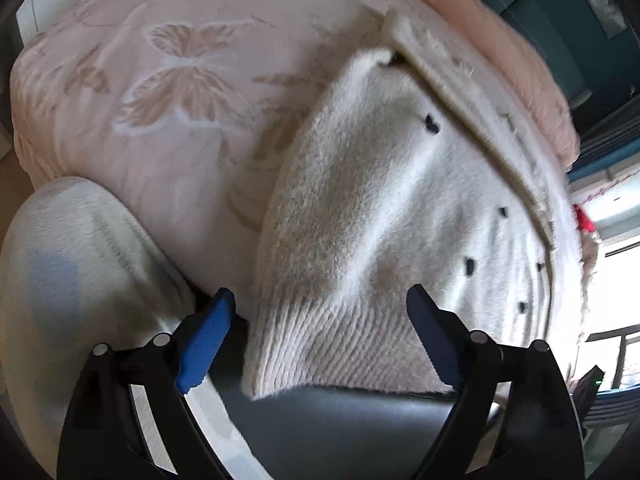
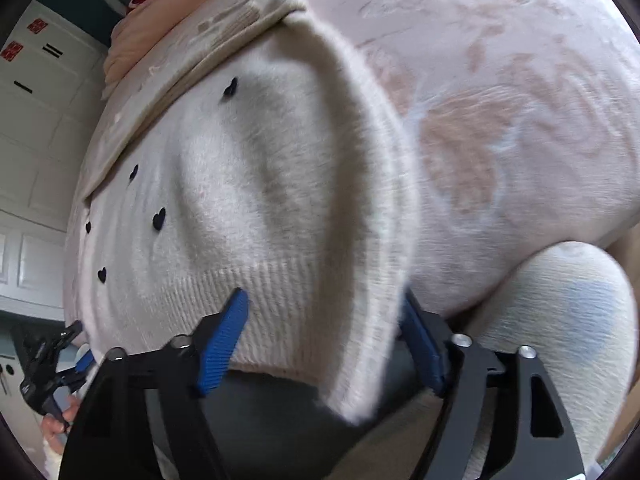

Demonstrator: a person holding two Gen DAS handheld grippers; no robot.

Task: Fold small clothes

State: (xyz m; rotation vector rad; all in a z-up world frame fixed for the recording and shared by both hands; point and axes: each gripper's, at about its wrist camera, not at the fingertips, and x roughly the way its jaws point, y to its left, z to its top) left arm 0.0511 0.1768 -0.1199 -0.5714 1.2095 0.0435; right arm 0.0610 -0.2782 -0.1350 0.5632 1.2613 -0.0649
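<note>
A pink bedspread (image 1: 168,80) with a pale butterfly pattern covers the bed, and on it lies a fluffy white sweater (image 1: 400,200) dotted with small black hearts (image 2: 159,218), its ribbed hem (image 2: 272,292) hanging over the near edge of the bed and one side folded over the body. A white-clad knee (image 1: 68,264) presses against the bed edge beside the sweater. The left gripper (image 1: 320,304) hovers at the hem with its blue-padded fingers (image 1: 208,340) wide apart, and the right gripper (image 2: 324,312) likewise stands spread around the folded hem corner, not clamped on it.
</note>
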